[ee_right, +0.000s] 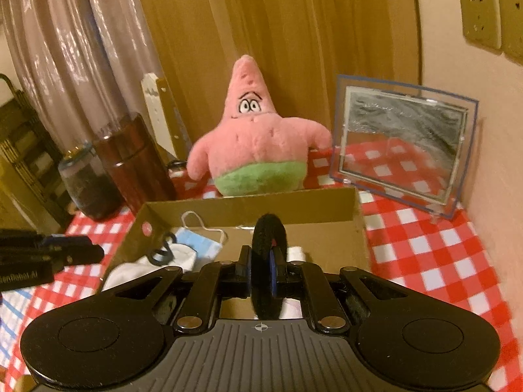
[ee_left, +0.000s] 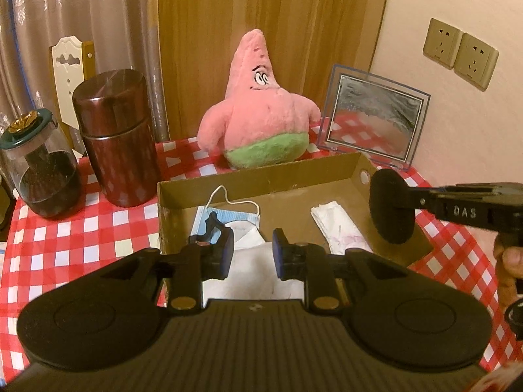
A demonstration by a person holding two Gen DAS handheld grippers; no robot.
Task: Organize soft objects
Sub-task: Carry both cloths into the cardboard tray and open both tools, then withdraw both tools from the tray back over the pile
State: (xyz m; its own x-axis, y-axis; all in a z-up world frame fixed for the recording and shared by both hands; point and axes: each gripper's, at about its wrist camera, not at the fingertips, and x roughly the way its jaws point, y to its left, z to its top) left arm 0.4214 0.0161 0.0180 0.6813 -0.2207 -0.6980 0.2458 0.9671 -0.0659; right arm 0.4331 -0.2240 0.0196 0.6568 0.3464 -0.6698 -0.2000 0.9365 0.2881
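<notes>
Currently: black round pad (ee_right: 268, 261), on edge, clenched in the right tongs (ee_right: 263, 272) over the right of the cardboard box (ee_left: 261, 176), its flat faces left and right; left tongs (ee_left: 253, 254) released, empty, over the box's near left.

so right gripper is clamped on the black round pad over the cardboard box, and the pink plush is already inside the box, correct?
Not quite. The right gripper is shut on the black round pad over the cardboard box, but the pink plush sits on the checkered cloth behind the box, not inside. The right wrist view shows it.
</notes>
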